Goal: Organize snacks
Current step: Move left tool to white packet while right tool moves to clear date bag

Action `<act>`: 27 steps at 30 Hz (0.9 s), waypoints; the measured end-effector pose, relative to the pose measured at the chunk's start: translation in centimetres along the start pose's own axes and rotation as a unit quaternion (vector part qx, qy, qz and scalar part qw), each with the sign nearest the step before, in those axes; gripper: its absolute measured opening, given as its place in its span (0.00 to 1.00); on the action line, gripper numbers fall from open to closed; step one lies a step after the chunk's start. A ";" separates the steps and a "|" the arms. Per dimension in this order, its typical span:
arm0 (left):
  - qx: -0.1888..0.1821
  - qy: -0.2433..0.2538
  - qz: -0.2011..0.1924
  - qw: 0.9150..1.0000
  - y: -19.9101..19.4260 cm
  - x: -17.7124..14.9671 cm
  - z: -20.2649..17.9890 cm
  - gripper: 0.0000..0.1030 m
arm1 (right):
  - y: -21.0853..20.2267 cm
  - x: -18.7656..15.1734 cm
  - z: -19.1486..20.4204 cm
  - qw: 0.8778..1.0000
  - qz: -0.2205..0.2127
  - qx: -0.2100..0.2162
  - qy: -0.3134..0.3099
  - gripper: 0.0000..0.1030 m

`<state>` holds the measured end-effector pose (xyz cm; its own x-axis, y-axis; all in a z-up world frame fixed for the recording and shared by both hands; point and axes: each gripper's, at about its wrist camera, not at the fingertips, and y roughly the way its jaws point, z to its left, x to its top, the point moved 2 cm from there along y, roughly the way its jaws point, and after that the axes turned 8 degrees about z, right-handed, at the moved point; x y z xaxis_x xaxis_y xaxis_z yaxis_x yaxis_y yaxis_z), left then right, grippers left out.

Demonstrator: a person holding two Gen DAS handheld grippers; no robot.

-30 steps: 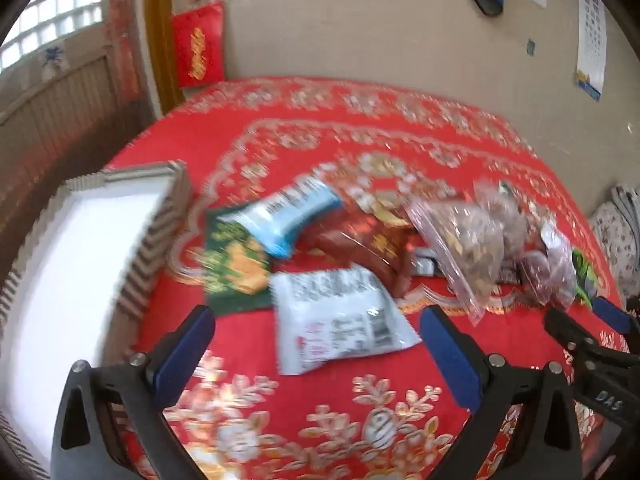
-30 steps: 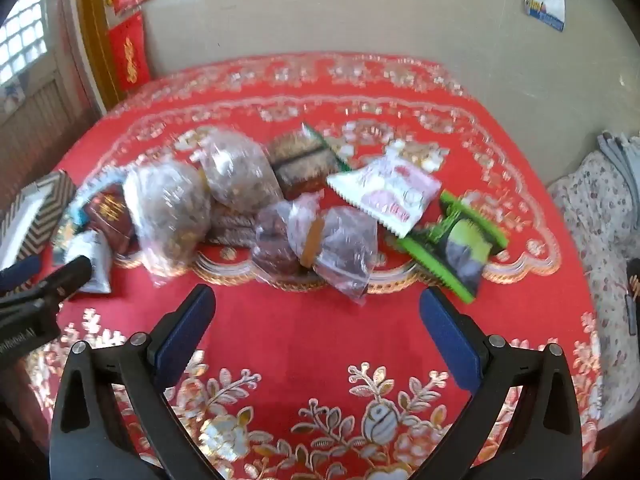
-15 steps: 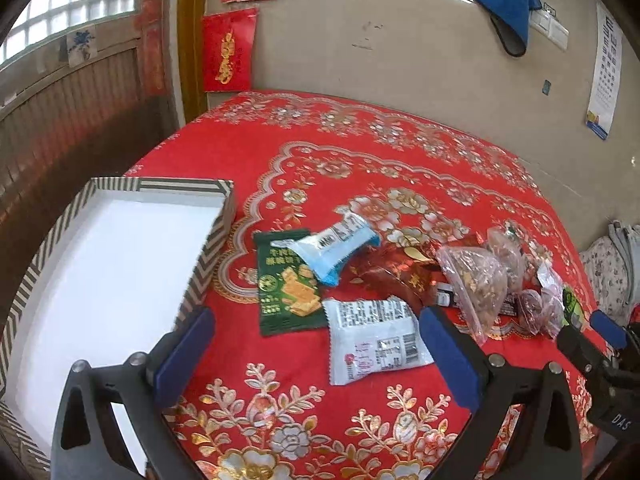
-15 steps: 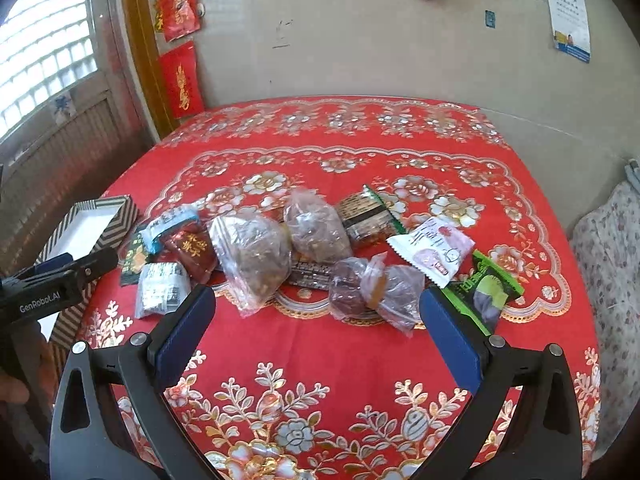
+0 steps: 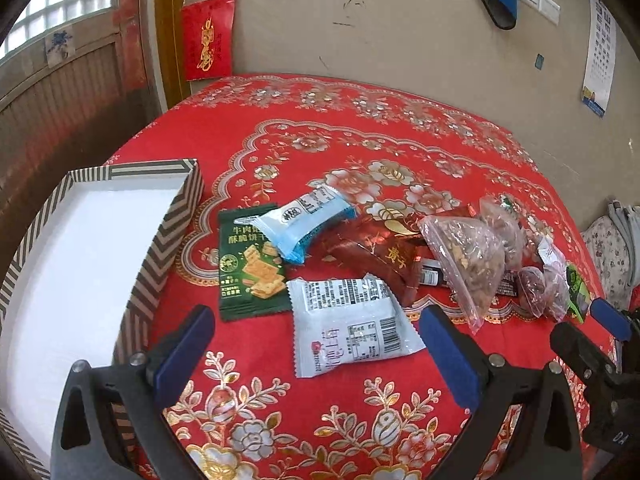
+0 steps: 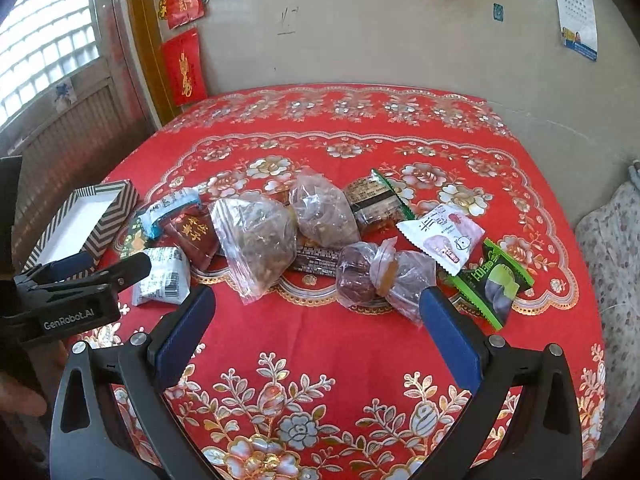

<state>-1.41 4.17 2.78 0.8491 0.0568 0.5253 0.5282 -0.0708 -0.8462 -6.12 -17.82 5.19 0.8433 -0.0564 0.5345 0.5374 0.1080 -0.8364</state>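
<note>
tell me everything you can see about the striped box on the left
The striped box is a shallow, open rectangular tray, apparently cardboard, with grey-and-white chevron stripes on its walls and rim and a plain white inside. Nothing shows inside the part in view. It sits flat at the left edge of the red floral tablecloth, left of the snack pile. The nearest snack, a green cracker packet, lies beside it without touching. Neither gripper touches it.

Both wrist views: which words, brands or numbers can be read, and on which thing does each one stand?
"GenRobot.AI": side of the left gripper, right wrist view.
"DA", cut off: body of the right gripper, left wrist view.
Chinese characters, partly covered: green cracker packet.
Gold characters: dark red packet.
Fine print and barcode on the white packet, and the wall calendar: too small to read.
</note>
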 end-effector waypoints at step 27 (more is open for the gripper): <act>0.008 -0.022 0.041 0.999 3.1 0.4 -1.1 1.00 | 0.0 -0.8 -4.7 0.999 0.009 -0.014 0.037 1.00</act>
<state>0.57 2.90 0.43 0.8877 0.0961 0.4503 0.4568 -0.0602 -0.8876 -6.76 -22.44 4.23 0.8504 -0.1280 0.5104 0.5219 0.0822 -0.8490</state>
